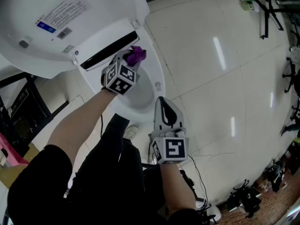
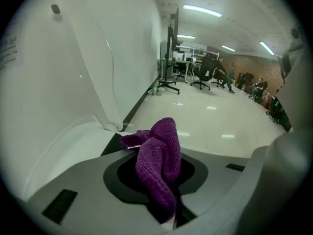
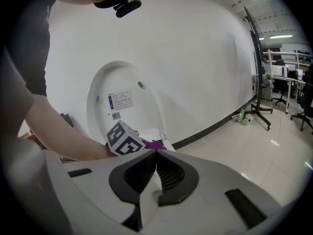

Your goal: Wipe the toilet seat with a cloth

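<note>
A white toilet stands with its lid (image 1: 61, 27) raised; the seat rim (image 1: 158, 74) shows beside the bowl. My left gripper (image 1: 127, 61) is shut on a purple cloth (image 1: 136, 55) at the back of the seat, near the hinge. In the left gripper view the cloth (image 2: 159, 163) bunches up between the jaws, with the lid (image 2: 54, 82) to the left. My right gripper (image 1: 161, 101) hovers shut and empty by the toilet's front right edge. In the right gripper view its closed jaws (image 3: 155, 153) point toward the left gripper's marker cube (image 3: 122, 138) and the cloth (image 3: 154, 144).
Glossy tiled floor (image 1: 220, 78) spreads to the right. A black stand (image 1: 269, 13) and a green bottle (image 1: 247, 1) sit by the far wall. Cables and gear (image 1: 253, 196) lie at the lower right. A dark rack (image 1: 18, 104) stands left of the toilet.
</note>
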`<state>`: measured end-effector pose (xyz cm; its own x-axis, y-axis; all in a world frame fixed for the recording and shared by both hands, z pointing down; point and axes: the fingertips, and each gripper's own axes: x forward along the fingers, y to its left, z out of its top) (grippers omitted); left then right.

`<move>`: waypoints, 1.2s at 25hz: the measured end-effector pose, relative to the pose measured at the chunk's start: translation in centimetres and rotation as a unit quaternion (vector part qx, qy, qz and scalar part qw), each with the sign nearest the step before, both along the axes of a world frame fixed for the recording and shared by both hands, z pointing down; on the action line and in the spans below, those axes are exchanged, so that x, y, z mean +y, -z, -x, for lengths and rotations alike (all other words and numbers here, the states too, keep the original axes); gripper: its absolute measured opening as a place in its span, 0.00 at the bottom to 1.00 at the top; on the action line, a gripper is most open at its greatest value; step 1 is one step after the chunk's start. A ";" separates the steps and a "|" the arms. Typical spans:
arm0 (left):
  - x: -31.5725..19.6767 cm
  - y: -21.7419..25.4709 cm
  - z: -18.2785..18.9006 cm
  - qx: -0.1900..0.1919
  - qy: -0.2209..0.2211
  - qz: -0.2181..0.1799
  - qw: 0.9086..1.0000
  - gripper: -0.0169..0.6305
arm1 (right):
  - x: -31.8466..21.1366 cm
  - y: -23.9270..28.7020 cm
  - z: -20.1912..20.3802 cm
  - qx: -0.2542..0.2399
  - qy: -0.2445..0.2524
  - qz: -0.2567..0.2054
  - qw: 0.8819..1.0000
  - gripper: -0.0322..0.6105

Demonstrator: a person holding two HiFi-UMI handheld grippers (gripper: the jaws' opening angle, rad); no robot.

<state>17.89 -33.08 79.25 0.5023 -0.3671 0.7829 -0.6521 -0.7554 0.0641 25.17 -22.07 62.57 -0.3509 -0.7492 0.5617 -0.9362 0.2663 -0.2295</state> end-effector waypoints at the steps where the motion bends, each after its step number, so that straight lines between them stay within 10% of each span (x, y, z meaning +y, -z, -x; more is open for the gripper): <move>1: -0.5 -1.1 -0.2 -0.005 0.001 -0.002 1.000 0.18 | -0.2 -0.6 0.0 -0.003 -0.001 0.004 1.000 0.08; 13: -3.1 -9.3 -1.1 -0.069 -0.009 -0.009 0.998 0.18 | 0.0 -4.8 -2.7 -0.006 -0.014 0.019 1.000 0.08; 30: -1.8 -9.5 -5.7 -0.026 -0.048 0.027 0.998 0.18 | 1.2 -3.8 -3.2 -0.025 -0.036 0.020 0.999 0.08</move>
